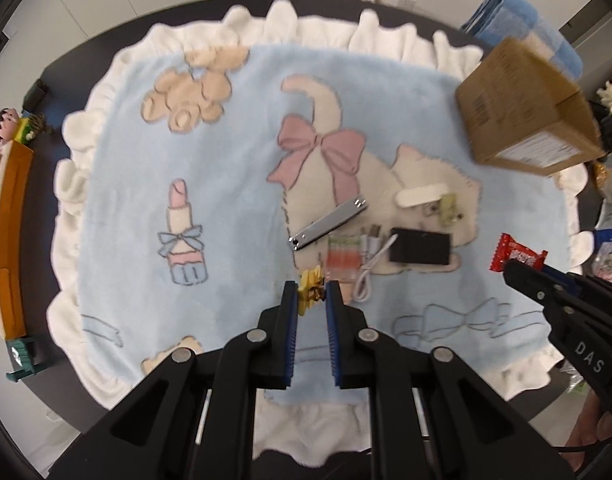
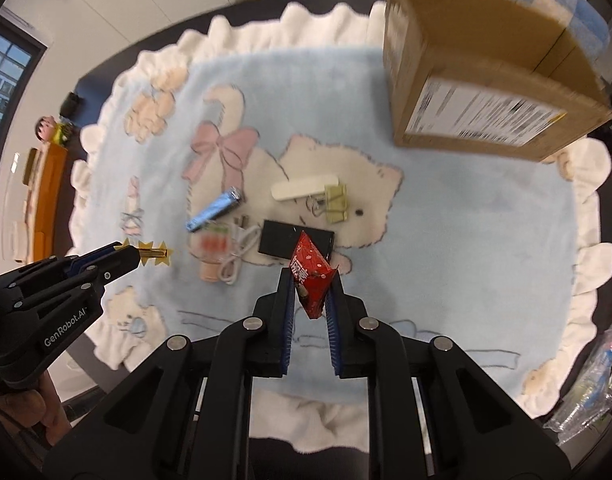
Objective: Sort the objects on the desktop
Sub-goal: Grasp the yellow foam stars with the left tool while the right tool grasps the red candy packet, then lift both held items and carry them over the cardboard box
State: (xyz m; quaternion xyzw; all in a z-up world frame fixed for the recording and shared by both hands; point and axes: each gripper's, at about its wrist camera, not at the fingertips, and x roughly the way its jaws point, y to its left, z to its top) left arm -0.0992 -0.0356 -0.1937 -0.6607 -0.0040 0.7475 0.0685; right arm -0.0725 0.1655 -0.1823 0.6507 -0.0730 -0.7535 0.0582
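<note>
The blanket (image 1: pixel 233 200) is showing off pale blue fluff with a cream ruffle – pink bow, white cat print. The snack packet (image 2: pixel 310 280) is glowing red, the star clip (image 1: pixel 310 289) yellow.

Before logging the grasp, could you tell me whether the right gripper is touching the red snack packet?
Touching: in the right wrist view the right gripper pinches the red snack packet between both fingers.

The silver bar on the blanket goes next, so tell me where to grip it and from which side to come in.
Grip the silver bar at its middle, across its narrow width, coming straight down from above. It lies flat and diagonal on the blanket, so turn the fingers square to its long axis. Its near end sits close to the striped packet; the middle looks clearer.
</note>
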